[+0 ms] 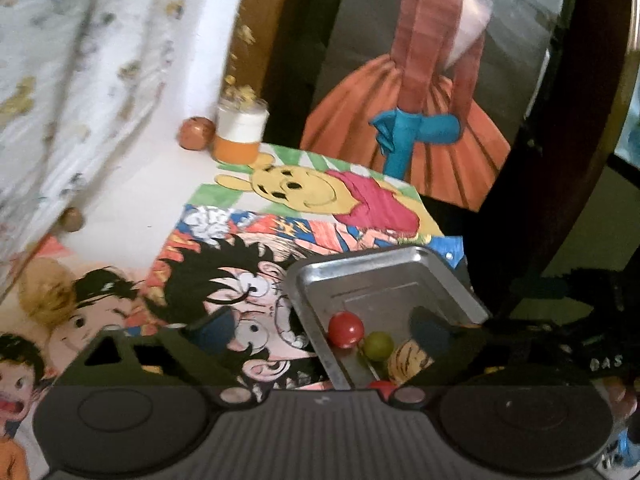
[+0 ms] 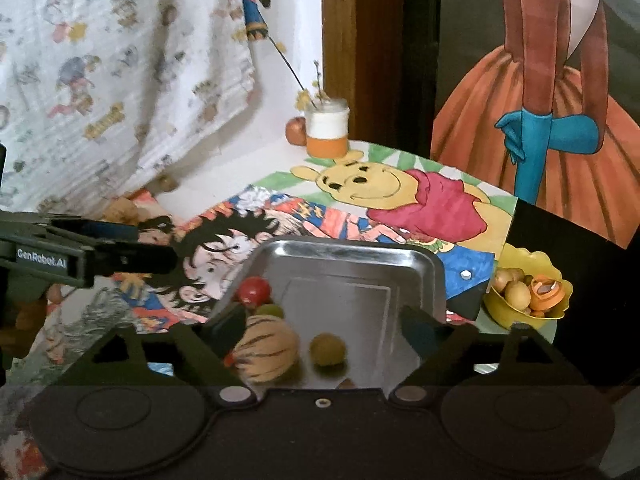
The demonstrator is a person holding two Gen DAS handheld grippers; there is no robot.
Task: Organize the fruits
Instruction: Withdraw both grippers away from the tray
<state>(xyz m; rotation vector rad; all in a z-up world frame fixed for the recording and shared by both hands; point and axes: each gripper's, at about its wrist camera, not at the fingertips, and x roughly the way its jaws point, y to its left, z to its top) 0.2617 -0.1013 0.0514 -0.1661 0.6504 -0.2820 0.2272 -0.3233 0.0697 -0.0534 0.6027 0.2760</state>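
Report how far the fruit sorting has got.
Done: a red ball fruit, a striped tan melon and a yellow-green round fruit lie in the steel tray. In hand: nothing; both claws open. Left: a round orange-red fruit beside the orange-and-white jar.

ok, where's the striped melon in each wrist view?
Left wrist: striped melon at bottom centre-right, in the metal tray, partly hidden behind a finger.
Right wrist: striped melon at lower centre-left, in the tray's near-left corner.
Shared landmark: orange-and-white jar.
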